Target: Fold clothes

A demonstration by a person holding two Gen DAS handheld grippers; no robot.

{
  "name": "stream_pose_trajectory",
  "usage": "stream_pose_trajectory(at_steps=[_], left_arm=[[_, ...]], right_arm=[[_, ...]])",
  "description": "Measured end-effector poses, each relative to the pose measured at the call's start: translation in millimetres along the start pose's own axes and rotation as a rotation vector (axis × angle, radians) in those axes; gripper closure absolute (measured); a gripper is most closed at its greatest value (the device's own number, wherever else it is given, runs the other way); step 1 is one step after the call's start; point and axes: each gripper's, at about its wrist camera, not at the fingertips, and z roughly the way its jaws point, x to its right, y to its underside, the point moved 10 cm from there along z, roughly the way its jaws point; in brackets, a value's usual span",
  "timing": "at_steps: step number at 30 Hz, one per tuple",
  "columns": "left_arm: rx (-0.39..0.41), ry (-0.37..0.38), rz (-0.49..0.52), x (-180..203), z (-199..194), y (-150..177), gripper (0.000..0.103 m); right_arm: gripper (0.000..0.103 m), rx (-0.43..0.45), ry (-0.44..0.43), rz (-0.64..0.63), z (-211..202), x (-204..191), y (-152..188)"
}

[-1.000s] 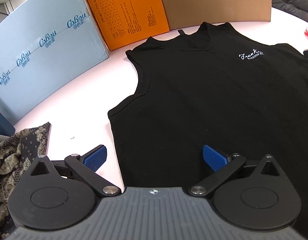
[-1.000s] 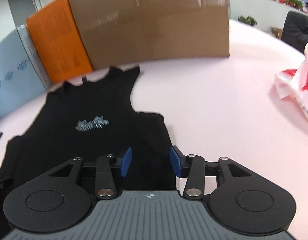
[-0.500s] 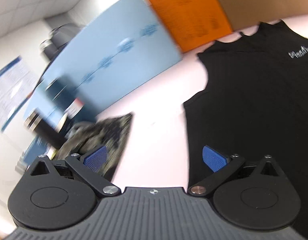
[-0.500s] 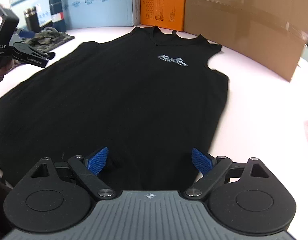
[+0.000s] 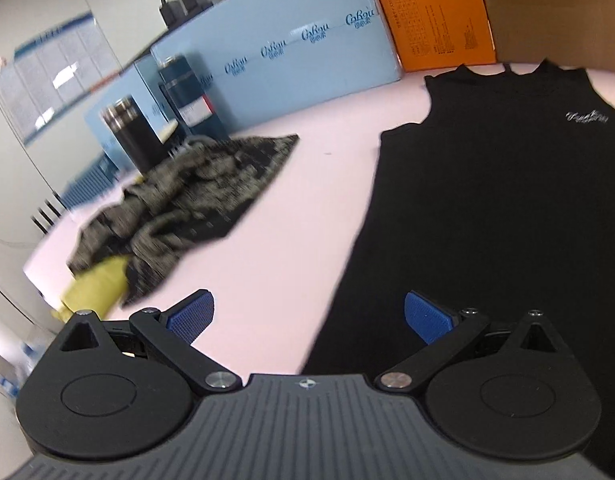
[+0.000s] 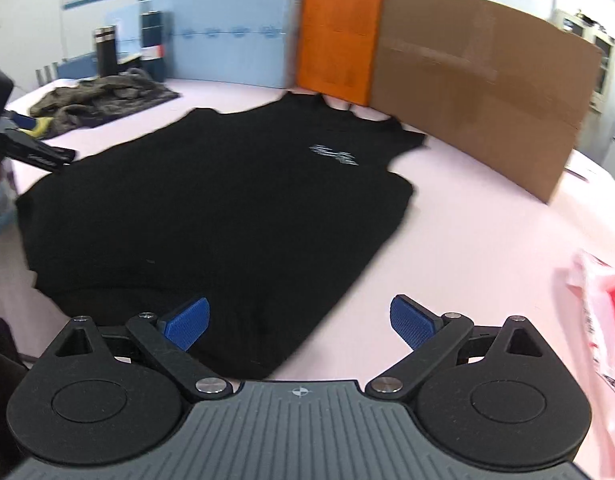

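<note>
A black sleeveless top (image 5: pixel 507 220) with a small white chest logo lies flat on the pale pink table (image 5: pixel 307 168). My left gripper (image 5: pixel 307 312) is open and hovers over the top's left side edge, its right pad above the cloth and its left pad above bare table. In the right wrist view the top (image 6: pixel 211 208) spreads out ahead. My right gripper (image 6: pixel 299 322) straddles the top's right lower edge. Its jaws are opening wide, and only flat cloth and table lie beneath them, nothing pinched. The left gripper's fingers (image 6: pixel 39 154) show at that view's left edge.
A crumpled camouflage-patterned garment (image 5: pixel 187 200) with a yellow cloth (image 5: pixel 95 284) lies left of the top. Two dark flasks (image 5: pixel 131 136) stand behind it. A blue box (image 5: pixel 287 60), an orange box (image 5: pixel 435 12) and a cardboard box (image 6: pixel 479 96) wall the far side. A red-and-white bag (image 6: pixel 603 320) sits right.
The right jaws went from narrow to wide. Both views swung and rolled: the left now takes in the patterned garment pile, the right the whole top. The left gripper stayed open.
</note>
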Motion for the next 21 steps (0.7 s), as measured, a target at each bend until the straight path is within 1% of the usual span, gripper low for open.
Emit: stream_pose_trajectory(at_steps=[3, 6, 7, 8, 10, 11, 13, 15, 16, 19, 21], left_arm=[[-0.071, 0.048, -0.003, 6, 7, 11, 0.000], [-0.126, 0.091, 0.007, 15, 18, 20, 0.000], [-0.142, 0.101, 0.002, 17, 21, 23, 0.000], [-0.154, 0.109, -0.011, 18, 23, 26, 0.000], [-0.174, 0.122, -0.048, 17, 25, 30, 0.000], [-0.181, 0.125, -0.063, 17, 25, 31, 0.000], [-0.191, 0.127, -0.080, 17, 25, 33, 0.000], [-0.188, 0.124, -0.070, 18, 24, 33, 0.000], [-0.183, 0.121, -0.059, 18, 23, 33, 0.000], [-0.179, 0.112, -0.041, 20, 23, 31, 0.000], [-0.179, 0.109, -0.040, 20, 23, 31, 0.000]], right_arm=[[0.005, -0.034, -0.084, -0.071, 6, -24, 5], [0.005, -0.045, -0.249, -0.093, 16, -41, 6], [0.005, -0.054, -0.304, -0.079, 21, -42, 5], [0.005, -0.067, -0.340, -0.054, 29, -41, 2], [0.005, -0.081, -0.364, 0.008, 44, -35, -3], [0.005, -0.077, -0.357, 0.043, 49, -32, -4], [0.004, -0.043, -0.364, 0.117, 54, -26, -6], [0.001, -0.019, -0.403, 0.193, 51, -22, -6], [0.001, -0.019, -0.437, 0.222, 47, -22, -4], [0.001, -0.074, -0.611, 0.283, 26, -25, 3], [0.001, -0.119, -0.686, 0.275, 12, -31, 8]])
